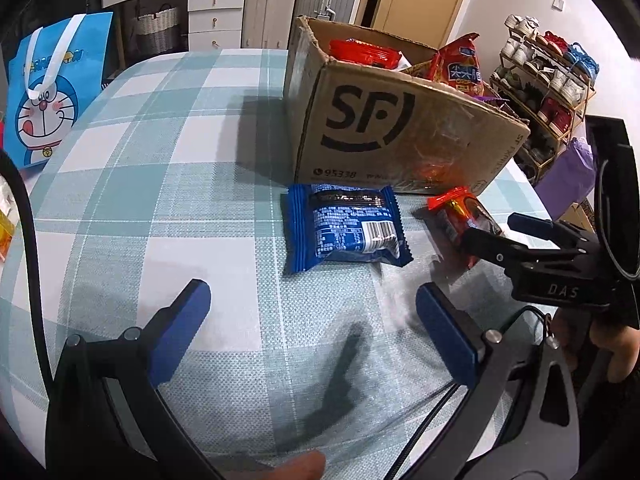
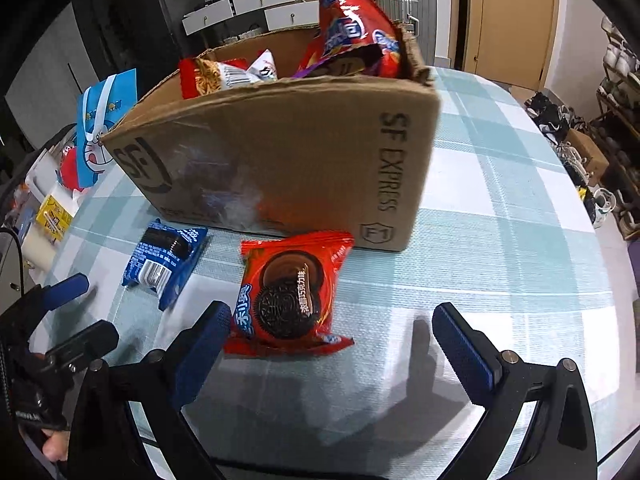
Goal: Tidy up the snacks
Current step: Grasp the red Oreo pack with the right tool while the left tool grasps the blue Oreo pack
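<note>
On the checked tablecloth in front of me, most of the sorting looks done: the cardboard box already holds several packets, among them a tall red bag sticking out above its rim and a noodle packet beside it. Two snacks are left outside, by my reading: a blue biscuit packet lying flat just in front of the box wall, and a red biscuit packet next to it, also close to the box. My right gripper is low over the cloth with its jaws spread wide; the red packet lies between them, nearer the left finger, and I cannot tell if that finger touches it. My left gripper is open too and empty, held short of the blue packet and pointed toward it. Neither packet is gripped yet, so I judge both pickups remain.
</note>
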Available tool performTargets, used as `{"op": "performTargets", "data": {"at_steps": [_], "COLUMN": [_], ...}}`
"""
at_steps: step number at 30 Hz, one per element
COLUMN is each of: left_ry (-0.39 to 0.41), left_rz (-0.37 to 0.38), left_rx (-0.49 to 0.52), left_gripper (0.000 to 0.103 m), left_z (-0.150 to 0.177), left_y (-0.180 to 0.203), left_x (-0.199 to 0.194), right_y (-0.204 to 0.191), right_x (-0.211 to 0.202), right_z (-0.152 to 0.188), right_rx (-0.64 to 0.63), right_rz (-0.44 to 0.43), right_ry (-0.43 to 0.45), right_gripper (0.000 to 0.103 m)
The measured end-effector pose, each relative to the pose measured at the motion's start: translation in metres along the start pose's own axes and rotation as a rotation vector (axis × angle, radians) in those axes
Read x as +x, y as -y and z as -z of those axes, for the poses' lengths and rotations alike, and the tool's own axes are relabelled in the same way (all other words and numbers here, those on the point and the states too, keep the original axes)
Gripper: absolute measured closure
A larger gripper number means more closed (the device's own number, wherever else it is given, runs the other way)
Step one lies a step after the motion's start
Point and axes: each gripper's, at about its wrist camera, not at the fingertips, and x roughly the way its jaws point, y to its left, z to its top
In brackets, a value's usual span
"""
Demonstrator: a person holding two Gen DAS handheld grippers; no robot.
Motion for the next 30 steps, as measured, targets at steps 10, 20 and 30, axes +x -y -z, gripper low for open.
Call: {"op": "performTargets", "data": {"at_steps": [10,20,30], "left_ry": [0.000,-0.013,-0.049], "left_rz": [-0.006,-0.005,-0.029], "left_rx": [0.003,-0.004,0.023], "left_gripper": [0.001,0.001,0.001], "left_z": [-0.002,-0.011,-0.031], "left_y": [0.003,0.005,0.022], "left_x": [0.002,0.012,0.039], "right_y": [-0.006,0.002,0.019], "right_x": [-0.008,-0.037,-0.060], "right_z": [0.008,0.026,0.035], "right_rx": [-0.072,-0.065,-0.020], "right_rz": [-0.040,-0.117,-0.126], "right_ry": [0.010,0.096,0.137], "right_gripper": [0.040,0.057,0.057]}}
